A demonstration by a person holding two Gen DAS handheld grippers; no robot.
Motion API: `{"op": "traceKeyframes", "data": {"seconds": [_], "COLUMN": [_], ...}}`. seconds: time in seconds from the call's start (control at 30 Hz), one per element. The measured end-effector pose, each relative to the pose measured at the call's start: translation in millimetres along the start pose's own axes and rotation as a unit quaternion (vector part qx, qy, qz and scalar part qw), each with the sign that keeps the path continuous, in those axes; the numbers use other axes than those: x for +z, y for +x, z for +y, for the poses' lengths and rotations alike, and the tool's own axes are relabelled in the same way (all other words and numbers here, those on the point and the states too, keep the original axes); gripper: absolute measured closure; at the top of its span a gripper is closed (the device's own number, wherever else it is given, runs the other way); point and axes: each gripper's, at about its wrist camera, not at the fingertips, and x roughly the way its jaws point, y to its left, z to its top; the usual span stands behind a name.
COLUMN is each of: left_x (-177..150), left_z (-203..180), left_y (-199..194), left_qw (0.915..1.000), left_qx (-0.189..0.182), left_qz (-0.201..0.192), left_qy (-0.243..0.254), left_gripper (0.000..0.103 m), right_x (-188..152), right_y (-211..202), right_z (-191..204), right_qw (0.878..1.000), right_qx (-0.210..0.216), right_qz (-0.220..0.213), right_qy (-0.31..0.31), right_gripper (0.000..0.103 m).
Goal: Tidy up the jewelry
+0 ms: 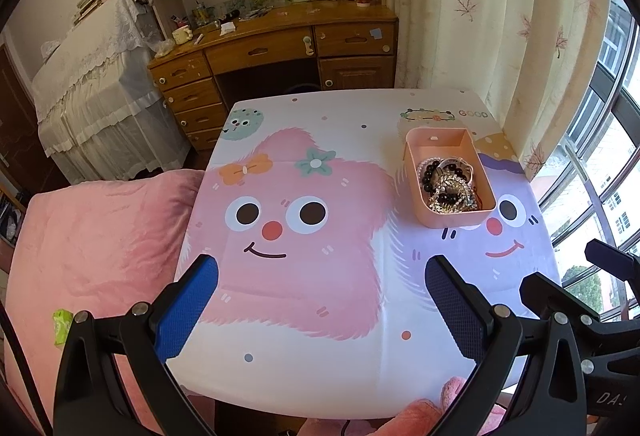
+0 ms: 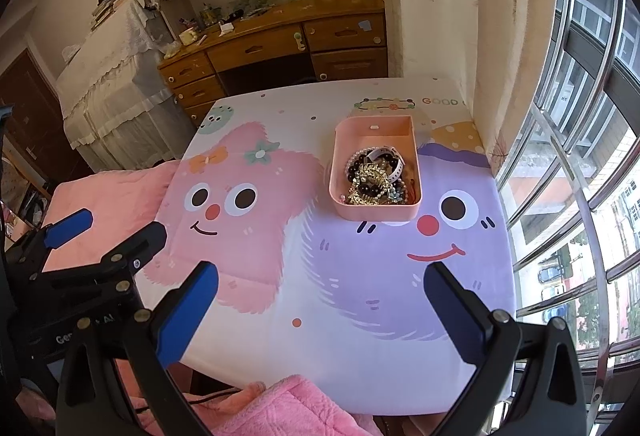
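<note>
A pink box (image 1: 418,172) (image 2: 376,214) stands on the far right part of the cartoon-printed table (image 1: 304,368) (image 2: 340,356). Inside it lies a heap of jewelry (image 1: 450,186) (image 2: 374,176): dark bead bracelets, gold chains, pearls and a white band. My left gripper (image 1: 320,300) hovers open over the table's near edge, well short of the box, with nothing between its blue pads. My right gripper (image 2: 320,304) is open too, empty, low over the purple face print. The left gripper (image 2: 108,236) also shows at the left of the right wrist view.
A pink blanket (image 1: 92,248) lies left of the table, and pink fleece (image 2: 280,408) sits at its near edge. A wooden desk (image 1: 280,48) with shelves stands beyond. A curtain (image 1: 480,16) and a window (image 2: 580,156) run along the right side.
</note>
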Motion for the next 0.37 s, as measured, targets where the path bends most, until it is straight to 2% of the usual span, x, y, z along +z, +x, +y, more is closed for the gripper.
{"op": "traceKeyframes", "data": {"seconds": [0.37], "left_x": [4.2], "left_z": [-3.0], "left_y": [0.2], "left_qw": [0.9999], "left_qx": [-0.013], "left_qz": [-0.004], "left_qy": [0.011], "left_gripper": [0.001], "right_x": [1.7], "right_y": [-0.8], "right_z": [-7.2], "right_qw": [1.000], "right_qx": [-0.011], "right_qz": [-0.001], "right_qy": [0.018], "right_gripper": [0.000]}}
